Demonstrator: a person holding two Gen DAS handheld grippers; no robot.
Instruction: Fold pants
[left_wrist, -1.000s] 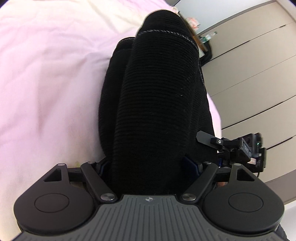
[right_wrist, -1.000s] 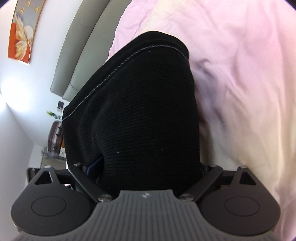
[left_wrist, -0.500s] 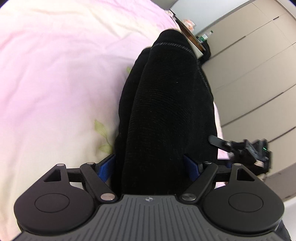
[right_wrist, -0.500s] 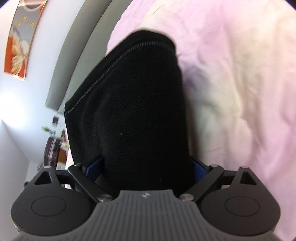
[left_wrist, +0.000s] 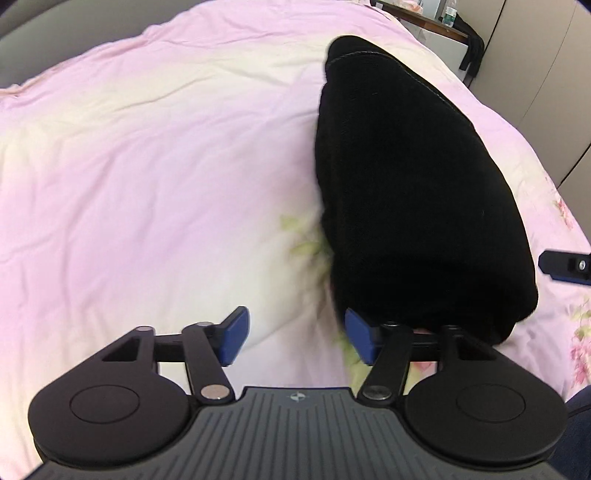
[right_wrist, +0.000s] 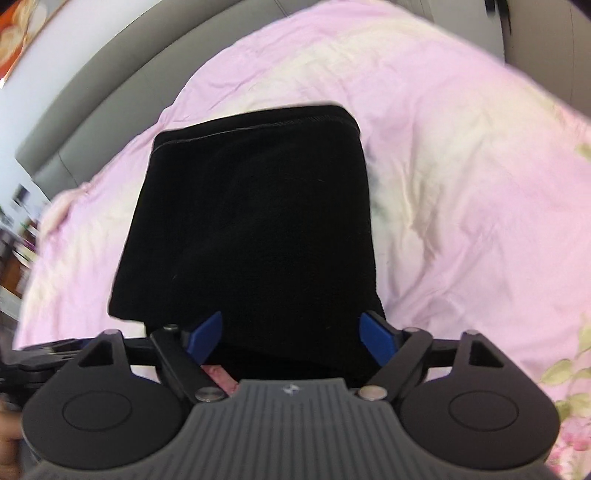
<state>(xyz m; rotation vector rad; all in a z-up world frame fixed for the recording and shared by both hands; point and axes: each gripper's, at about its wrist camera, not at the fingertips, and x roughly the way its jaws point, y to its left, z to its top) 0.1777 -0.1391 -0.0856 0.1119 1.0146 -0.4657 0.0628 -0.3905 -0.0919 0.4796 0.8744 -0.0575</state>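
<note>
Left wrist view
- Change: left hand-held gripper (left_wrist: 291, 338) now spread wide, nothing between the blue pads (left_wrist: 232, 334); half a second ago closed on black cloth.
- Pants (left_wrist: 417, 206): dropped, lying as a folded black bundle on the bed, right of the gripper line, near edge just beside the right-hand pad.
- Other tool: part of right hand-held gripper visible at far right edge (left_wrist: 565, 266).

Right wrist view
- Change: right hand-held gripper (right_wrist: 291, 338) likewise opened wide; cloth previously clamped, now released.
- Pants (right_wrist: 255, 225): roughly rectangular stack directly ahead, stitched hem at far edge, near edge reaching in between the open pads; contact with the pads not determinable.
- Meaning for task: fold judged laid down and let go; remaining work probably smoothing or a further fold.

Bed and room
- Bed cover (left_wrist: 155, 177): pink-and-cream quilt, lightly creased, floral print at near right.
- Headboard (right_wrist: 96, 92): grey, padded, beyond the bed.
- Wardrobe doors (left_wrist: 546, 74): beige, far right.
- Wall picture (right_wrist: 22, 29): orange, upper left.
</note>
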